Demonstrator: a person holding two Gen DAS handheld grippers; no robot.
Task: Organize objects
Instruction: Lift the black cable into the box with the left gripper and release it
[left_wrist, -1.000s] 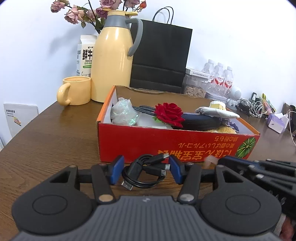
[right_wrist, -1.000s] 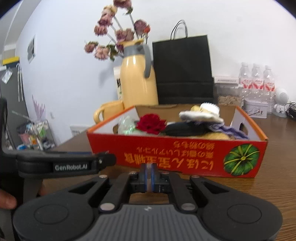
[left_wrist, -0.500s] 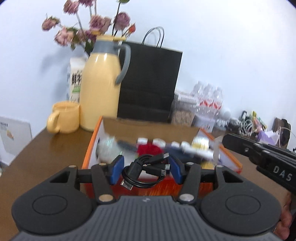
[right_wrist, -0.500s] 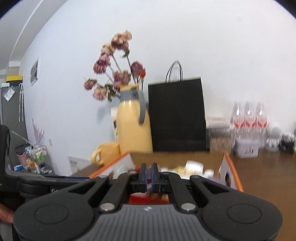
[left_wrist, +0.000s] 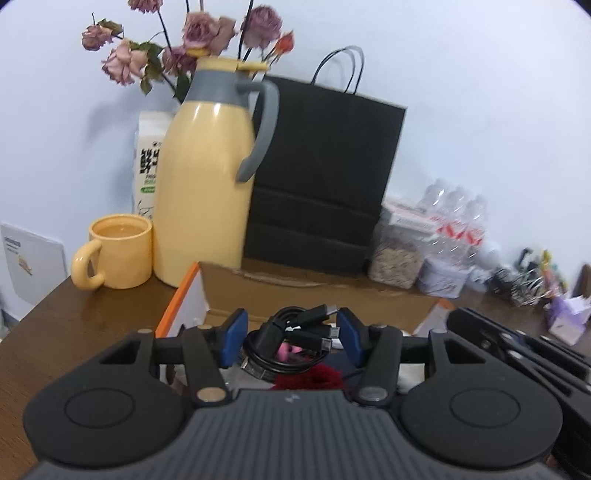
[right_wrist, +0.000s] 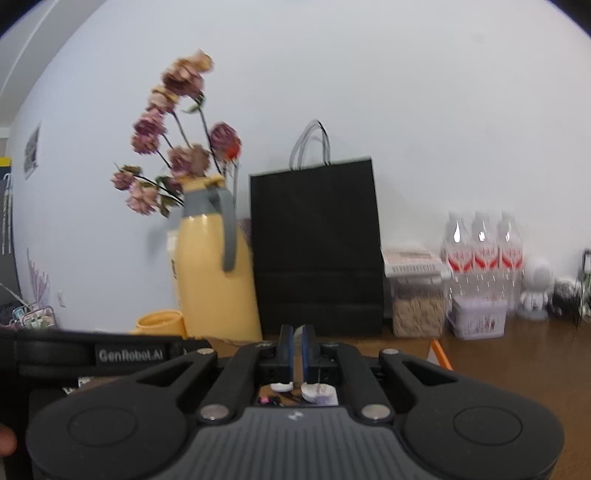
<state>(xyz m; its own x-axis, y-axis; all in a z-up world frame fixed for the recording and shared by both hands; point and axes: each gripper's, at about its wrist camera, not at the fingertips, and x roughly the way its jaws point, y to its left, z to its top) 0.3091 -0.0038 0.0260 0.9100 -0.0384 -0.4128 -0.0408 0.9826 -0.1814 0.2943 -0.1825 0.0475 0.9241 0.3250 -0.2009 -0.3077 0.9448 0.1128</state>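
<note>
Coiled black cable (left_wrist: 291, 341) sits pinched between the two blue pads (left_wrist: 232, 336) of the left gripper (left_wrist: 290, 338), held in the air above the open cardboard box (left_wrist: 192, 301), which I take as my landmark. Its loop lies roughly crosswise between the pads, and its plug ends stick out toward the right pad, pointing up and away toward the wall. Under it, inside the box, a dark red rose (left_wrist: 314, 376) and something pink show through the gap; the rest of the contents are hidden by the gripper body. Behind the box stand one yellow jug (left_wrist: 205, 184) with dried roses (left_wrist: 192, 44) rising behind it, one black paper bag (left_wrist: 325, 177) and one milk carton (left_wrist: 147, 162) half covered by the jug. To the box's left rear is one yellow mug (left_wrist: 120, 254). To its right rear are one clear jar of grain (left_wrist: 397, 258) and a pack of three water bottles (left_wrist: 458, 218), then a tangle of small things too blurred to name. All rest on a brown wooden table (left_wrist: 55, 332). The right gripper (right_wrist: 297, 349) hangs over the box as well, its jaws pressed together with nothing between them, and its dark frame shows at the right edge of the left wrist view.
</note>
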